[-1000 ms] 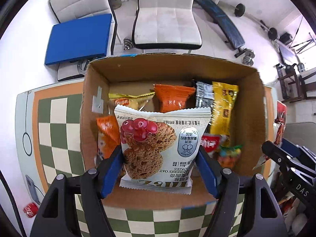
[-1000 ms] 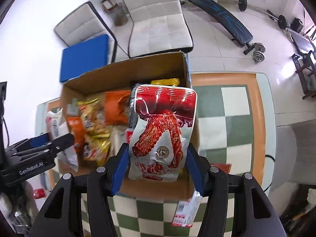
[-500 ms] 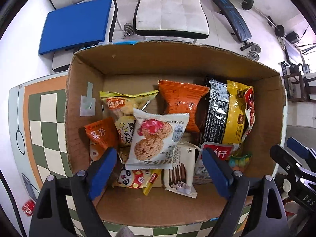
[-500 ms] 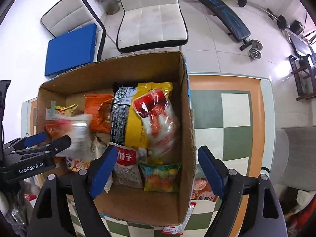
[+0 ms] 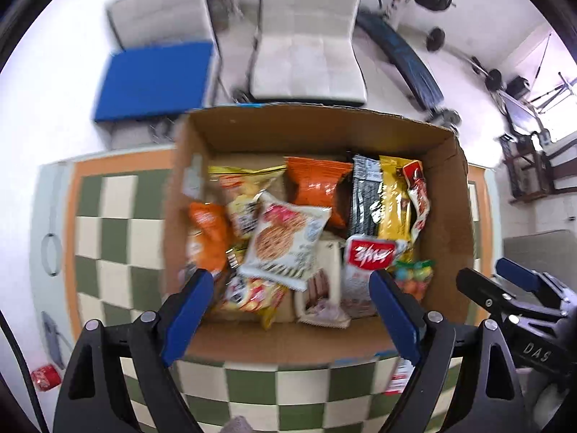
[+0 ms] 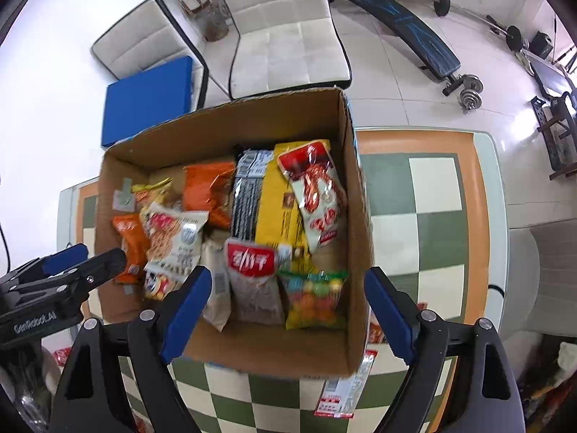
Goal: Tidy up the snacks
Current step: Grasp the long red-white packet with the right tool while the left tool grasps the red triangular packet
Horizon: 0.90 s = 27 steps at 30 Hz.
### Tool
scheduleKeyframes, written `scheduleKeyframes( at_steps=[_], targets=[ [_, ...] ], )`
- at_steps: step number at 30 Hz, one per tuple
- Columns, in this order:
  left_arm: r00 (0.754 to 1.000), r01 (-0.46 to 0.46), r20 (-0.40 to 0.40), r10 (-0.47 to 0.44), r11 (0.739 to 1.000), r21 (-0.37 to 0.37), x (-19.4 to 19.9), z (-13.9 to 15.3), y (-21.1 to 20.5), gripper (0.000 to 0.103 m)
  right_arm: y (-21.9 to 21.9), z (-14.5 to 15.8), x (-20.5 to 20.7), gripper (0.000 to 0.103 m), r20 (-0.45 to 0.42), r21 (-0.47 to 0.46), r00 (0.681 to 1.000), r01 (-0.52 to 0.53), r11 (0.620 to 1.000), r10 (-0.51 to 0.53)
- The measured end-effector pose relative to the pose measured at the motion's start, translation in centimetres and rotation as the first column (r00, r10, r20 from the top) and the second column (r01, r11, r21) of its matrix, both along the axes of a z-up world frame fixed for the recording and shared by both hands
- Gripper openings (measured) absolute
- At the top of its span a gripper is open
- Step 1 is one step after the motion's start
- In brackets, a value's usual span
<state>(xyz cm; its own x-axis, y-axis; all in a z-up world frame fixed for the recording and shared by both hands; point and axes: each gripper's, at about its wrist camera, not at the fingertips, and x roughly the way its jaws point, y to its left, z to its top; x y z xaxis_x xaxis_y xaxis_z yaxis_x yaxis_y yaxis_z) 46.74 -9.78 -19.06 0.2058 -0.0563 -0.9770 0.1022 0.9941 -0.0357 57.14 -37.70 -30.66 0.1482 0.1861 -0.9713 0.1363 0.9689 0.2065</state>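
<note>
An open cardboard box [image 5: 465, 238] [image 6: 355, 238] stands on the checkered table and holds several snack packets. The white oat-cookie packet [image 5: 285, 241] [image 6: 176, 238] lies in the box's left half. The red-and-white packet [image 6: 317, 191] [image 5: 418, 195] lies against the right wall on a yellow packet [image 6: 277, 198]. My left gripper [image 5: 292, 310] is open and empty above the box's near edge. My right gripper [image 6: 286, 312] is open and empty above the near right part of the box. Each gripper shows at the edge of the other's view.
The green-and-cream checkered table [image 6: 425, 223] has an orange border. Loose packets [image 6: 339, 397] lie on it near the box's front right corner. White chairs [image 6: 285, 36], a blue cushion [image 6: 148, 97] and gym equipment [image 6: 404, 25] stand behind. A red can [image 5: 45, 379] lies low at the left.
Both grippers opened and let go: the cookie packet dropped into the box's left half, the red-and-white packet into its right side. Both grippers have since drawn back toward the near edge.
</note>
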Motion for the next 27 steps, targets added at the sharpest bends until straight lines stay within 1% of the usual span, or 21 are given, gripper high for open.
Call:
scheduleKeyframes(
  at_steps=[2,4,6,7,9,12,13,17,20,21,23,25,26,27],
  targets=[
    [0.998,-0.029,0.049,0.028,0.999,0.032,-2.9,0.4,0.5,0.089,0.2,0.4,-2.0,0.089,0.013,0.01,1.0,-0.006,1.0,0.006],
    [0.997,-0.054,0.064,0.052,0.998,0.036,-6.0,0.1,1.2,0.088,0.4,0.5,-4.5,0.089,0.019,0.039,1.0,-0.002,0.999,0.001],
    [0.995,-0.084,0.049,0.082,0.996,0.043,-8.2,-0.7,2.2,0.089,0.5,0.3,-6.8,0.089,0.016,0.05,1.0,0.003,0.999,-0.004],
    [0.994,-0.11,0.029,0.109,0.993,0.043,-9.5,-1.6,3.1,0.089,0.5,0.0,-8.2,0.089,0.011,0.054,1.0,0.015,0.998,-0.015],
    [0.987,-0.157,-0.02,0.158,0.986,0.05,-11.0,-3.4,5.0,0.089,0.4,-0.7,-10.5,0.089,-0.003,0.056,0.999,0.032,0.998,-0.032],
    [0.963,-0.259,-0.07,0.261,0.965,0.043,-12.1,-5.9,8.3,0.088,-0.1,-2.5,-13.5,0.089,-0.04,0.051,0.995,0.091,0.995,-0.089],
    [0.948,-0.306,-0.076,0.309,0.951,0.046,-12.1,-6.8,9.9,0.088,-0.2,-3.3,-14.4,0.089,-0.054,0.054,0.993,0.111,0.992,-0.109],
    [0.901,-0.423,-0.078,0.426,0.904,0.052,-11.8,-9.4,14.2,0.088,-0.2,-6.7,-16.3,0.089,-0.106,0.042,0.982,0.163,0.986,-0.158],
    [0.856,-0.511,-0.078,0.511,0.859,0.027,-11.3,-10.7,17.0,0.088,0.2,-9.0,-16.8,0.089,-0.145,0.033,0.971,0.198,0.98,-0.192],
    [0.837,-0.542,-0.089,0.54,0.84,0.001,-11.2,-11.1,17.9,0.088,0.2,-9.6,-16.9,0.089,-0.154,0.038,0.967,0.212,0.977,-0.204],
    [0.793,-0.607,-0.115,0.599,0.793,-0.056,-11.2,-11.8,19.5,0.088,0.5,-10.7,-17.0,0.089,-0.17,0.054,0.958,0.243,0.968,-0.231],
    [0.737,-0.676,-0.141,0.662,0.725,-0.134,-11.6,-12.2,21.1,0.088,1.1,-11.1,-16.9,0.089,-0.167,0.052,0.958,0.244,0.968,-0.233],
    [0.715,-0.699,-0.144,0.684,0.697,-0.163,-11.9,-12.3,21.8,0.088,1.4,-11.1,-16.8,0.089,-0.162,0.048,0.959,0.242,0.969,-0.232],
    [0.686,-0.726,-0.143,0.714,0.659,-0.195,-12.2,-12.2,22.6,0.088,1.8,-11.0,-16.8,0.089,-0.154,0.047,0.961,0.24,0.97,-0.23]
  ],
)
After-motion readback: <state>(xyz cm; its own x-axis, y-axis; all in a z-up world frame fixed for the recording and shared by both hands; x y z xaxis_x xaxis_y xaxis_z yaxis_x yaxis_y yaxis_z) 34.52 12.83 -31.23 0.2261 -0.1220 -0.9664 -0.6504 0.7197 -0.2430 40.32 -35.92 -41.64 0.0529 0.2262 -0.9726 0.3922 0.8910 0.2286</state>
